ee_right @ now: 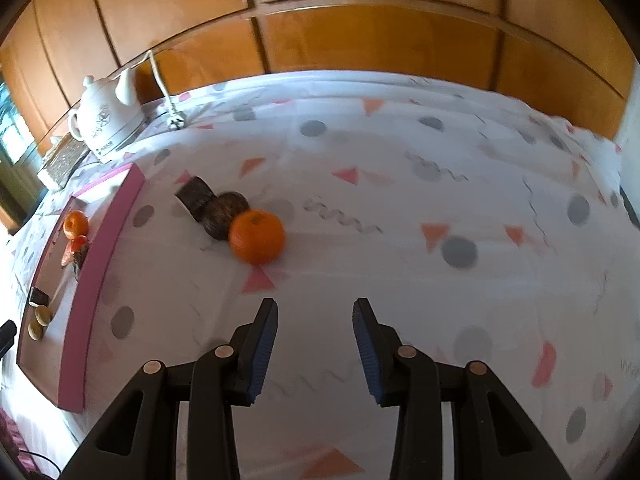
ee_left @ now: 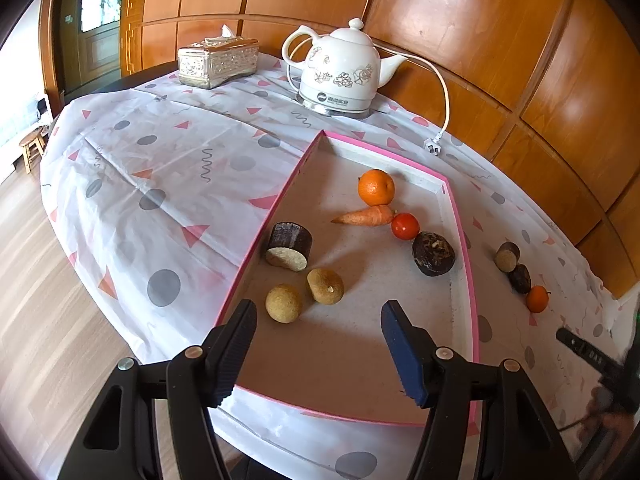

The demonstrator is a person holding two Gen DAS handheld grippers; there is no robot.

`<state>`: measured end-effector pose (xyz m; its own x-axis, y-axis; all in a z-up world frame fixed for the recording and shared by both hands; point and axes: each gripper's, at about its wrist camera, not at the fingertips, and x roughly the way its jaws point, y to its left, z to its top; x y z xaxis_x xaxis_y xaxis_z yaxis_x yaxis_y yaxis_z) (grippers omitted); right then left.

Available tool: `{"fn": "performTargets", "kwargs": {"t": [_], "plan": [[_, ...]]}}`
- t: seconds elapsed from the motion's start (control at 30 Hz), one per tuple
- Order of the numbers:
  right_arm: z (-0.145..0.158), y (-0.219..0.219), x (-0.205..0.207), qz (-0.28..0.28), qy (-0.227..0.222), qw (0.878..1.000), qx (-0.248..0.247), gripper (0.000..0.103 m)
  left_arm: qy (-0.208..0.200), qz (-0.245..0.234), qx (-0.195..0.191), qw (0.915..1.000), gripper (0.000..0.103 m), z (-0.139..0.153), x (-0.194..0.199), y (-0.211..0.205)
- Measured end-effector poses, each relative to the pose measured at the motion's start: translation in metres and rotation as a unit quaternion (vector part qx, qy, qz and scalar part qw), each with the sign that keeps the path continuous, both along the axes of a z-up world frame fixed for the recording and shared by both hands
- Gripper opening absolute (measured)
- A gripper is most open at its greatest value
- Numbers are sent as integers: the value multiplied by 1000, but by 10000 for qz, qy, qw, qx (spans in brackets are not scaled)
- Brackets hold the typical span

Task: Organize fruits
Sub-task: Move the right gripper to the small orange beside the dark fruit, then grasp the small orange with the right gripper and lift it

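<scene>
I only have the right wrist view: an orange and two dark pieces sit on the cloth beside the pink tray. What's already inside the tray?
Observer: The left wrist view shows the tray's inside: an orange, a carrot, a small red tomato and a dark round piece near the right wall.
Operator: Anything nearer the front?
Observer: Yes, a dark cut cylinder and two tan round pieces.
Operator: Is the left hand-held gripper holding anything?
Observer: No, the left hand-held gripper is open and empty above the tray's near end.
</scene>
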<state>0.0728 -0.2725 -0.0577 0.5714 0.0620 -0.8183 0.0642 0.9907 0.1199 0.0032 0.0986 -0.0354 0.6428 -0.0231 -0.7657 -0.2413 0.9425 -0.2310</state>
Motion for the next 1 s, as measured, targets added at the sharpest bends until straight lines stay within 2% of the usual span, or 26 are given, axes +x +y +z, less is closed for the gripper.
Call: {"fn": "performTargets", "kwargs": {"t": [0.33, 0.63, 0.8, 1.0], "plan": [[3, 32, 34, 502, 15, 9985, -200, 39, -37, 97, 0, 9999, 65, 2, -3, 6], [-8, 39, 59, 637, 218, 9969, -403, 39, -57, 180, -5, 9998, 67, 2, -5, 12], [-11, 41, 67, 653, 220, 9964, -485, 42, -39, 231, -7, 9997, 68, 2, -6, 15], [-15, 41, 71, 713, 228, 9956, -557, 40, -23, 262, -21, 9997, 68, 0, -7, 17]]}}
